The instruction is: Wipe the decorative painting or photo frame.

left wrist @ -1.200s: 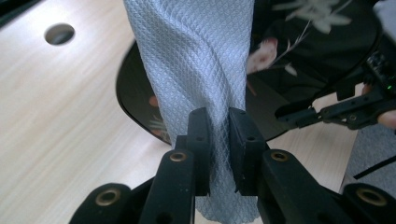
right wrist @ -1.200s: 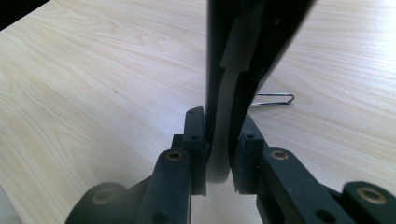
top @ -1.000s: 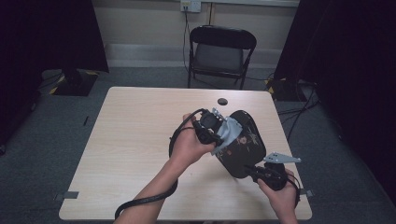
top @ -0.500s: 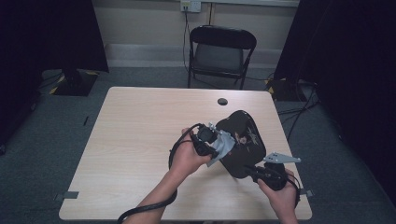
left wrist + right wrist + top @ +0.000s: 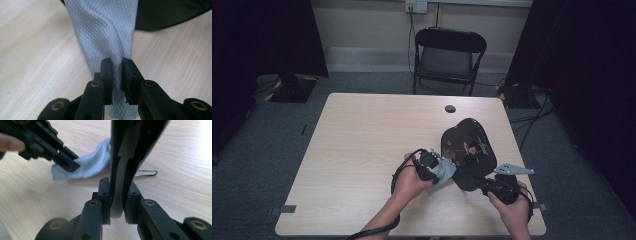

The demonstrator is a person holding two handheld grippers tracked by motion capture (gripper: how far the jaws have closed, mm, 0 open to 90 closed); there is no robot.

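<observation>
Tabletop [image 5: 362, 150]: tools clamping cloth [image 5: 105, 30], tray [image 5: 467, 150]

no readable text, label, brand, number or sign anywhere.

We count one glossy black lacquered tray [image 5: 468, 150], one pale grey woven cloth [image 5: 443, 172], one light wooden table [image 5: 362, 150], one black folding chair [image 5: 447, 55], and two black two-jaw grippers.

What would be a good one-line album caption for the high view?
Left gripper wipes a glossy black tray with a grey cloth while the right gripper holds it.
</observation>
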